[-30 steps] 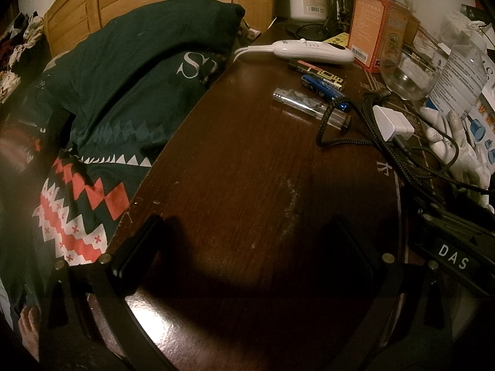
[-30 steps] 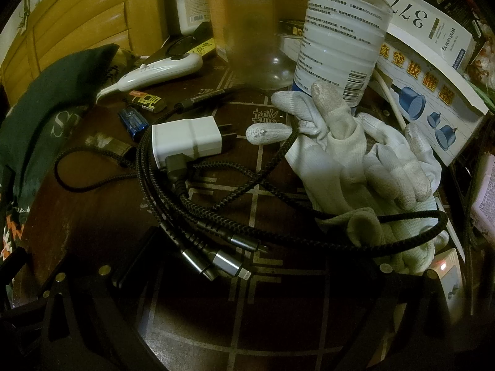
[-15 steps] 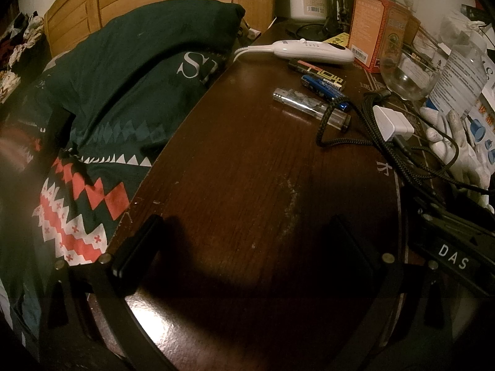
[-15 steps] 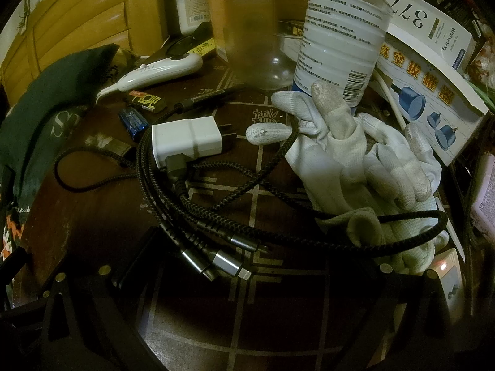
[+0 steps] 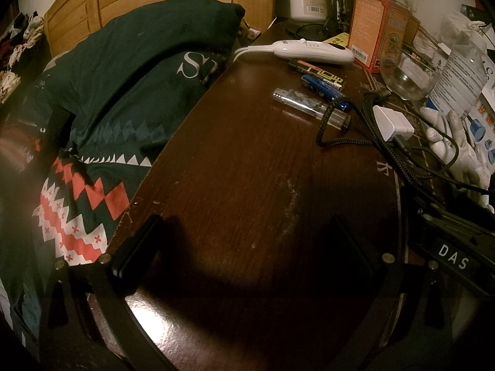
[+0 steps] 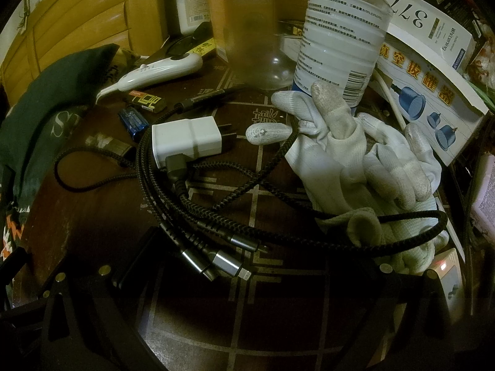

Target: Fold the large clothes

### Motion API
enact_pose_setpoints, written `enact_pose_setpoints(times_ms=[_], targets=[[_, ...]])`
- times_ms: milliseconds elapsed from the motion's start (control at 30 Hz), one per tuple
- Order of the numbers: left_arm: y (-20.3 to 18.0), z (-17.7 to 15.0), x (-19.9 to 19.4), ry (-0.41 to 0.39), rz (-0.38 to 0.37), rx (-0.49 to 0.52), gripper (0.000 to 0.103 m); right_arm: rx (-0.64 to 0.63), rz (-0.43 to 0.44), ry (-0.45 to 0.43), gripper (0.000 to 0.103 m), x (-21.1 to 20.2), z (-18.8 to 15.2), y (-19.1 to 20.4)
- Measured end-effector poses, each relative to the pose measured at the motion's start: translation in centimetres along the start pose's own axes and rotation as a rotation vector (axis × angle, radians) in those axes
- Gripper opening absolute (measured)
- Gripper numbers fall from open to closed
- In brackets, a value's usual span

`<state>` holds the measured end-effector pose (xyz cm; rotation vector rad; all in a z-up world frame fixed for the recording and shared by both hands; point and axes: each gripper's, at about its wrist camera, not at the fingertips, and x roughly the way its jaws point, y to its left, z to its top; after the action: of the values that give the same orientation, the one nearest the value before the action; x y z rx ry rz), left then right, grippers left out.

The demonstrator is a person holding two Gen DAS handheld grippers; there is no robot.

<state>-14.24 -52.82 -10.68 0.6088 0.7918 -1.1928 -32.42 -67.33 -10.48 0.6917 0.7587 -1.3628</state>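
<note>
Dim bedroom, dark wooden worktop: both the left tongs and right tongs rest here spread open and empty, while the dark patterned garment lies bunched at ten o'clock, folding seemingly unstarted.

Dark garment runs off the left edge; glass jar is blurred

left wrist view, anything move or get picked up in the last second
Nothing on the table moved, and nothing was picked up or let go. A bare foot seen at the lower left a second ago is gone. Both grippers, left and right, sit open and empty; the dark garment lies untouched.
</note>
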Motion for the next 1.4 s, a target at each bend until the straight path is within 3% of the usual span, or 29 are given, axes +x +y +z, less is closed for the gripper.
enact_pose_setpoints(times_ms=[467,600,667,733,867,1000,1067,1100,1233,1300,1367,1400], targets=[[0.1,0.0,-0.1,0.0,-0.006,0.005,0.103,0.001,-0.002,0.0,0.103,0.0,0.0,0.0],[-0.3,-0.4,-1.0,0.068,-0.131,0.154,0.103,-0.007,0.008,0.0,0.103,-0.2,-0.2,0.1],[0.8,-0.9,-2.9,0.074,-0.244,0.12,0.103,-0.066,0.079,0.019,0.103,-0.6,-0.3,0.6],[2.4,-1.1,-6.5,0.013,-0.284,0.077,0.103,-0.089,0.153,0.016,0.103,-1.5,-0.4,0.9],[7.9,-1.9,-14.6,-0.101,-0.387,-0.049,0.103,-0.214,0.225,-0.098,0.103,-6.9,-0.5,3.0],[14.8,-3.5,-23.5,-0.234,-0.434,-0.225,0.103,-0.294,0.437,-0.301,0.103,-14.8,-0.6,5.6],[17.1,-4.8,-27.8,-0.306,-0.454,-0.294,0.103,-0.279,0.659,-0.378,0.103,-18.1,-0.9,7.5],[17.8,-5.4,-29.3,-0.323,-0.461,-0.321,0.103,-0.272,0.828,-0.385,0.103,-19.7,-1.4,9.3],[19.0,-7.4,-33.1,-0.37,-0.495,-0.407,0.103,-0.333,1.156,-0.296,0.103,-22.4,-4.4,17.7],[18.8,-8.4,-34.3,-0.393,-0.44,-0.421,0.103,-0.389,1.288,-0.272,0.103,-24.0,-7.2,22.4],[18.6,-9.4,-34.3,-0.376,-0.499,-0.435,0.103,-0.444,1.366,-0.24,0.103,-24.8,-10.0,26.6],[18.8,-9.8,-34.5,-0.374,-0.473,-0.445,0.103,-0.486,1.4,-0.228,0.103,-25.2,-11.6,28.6]])
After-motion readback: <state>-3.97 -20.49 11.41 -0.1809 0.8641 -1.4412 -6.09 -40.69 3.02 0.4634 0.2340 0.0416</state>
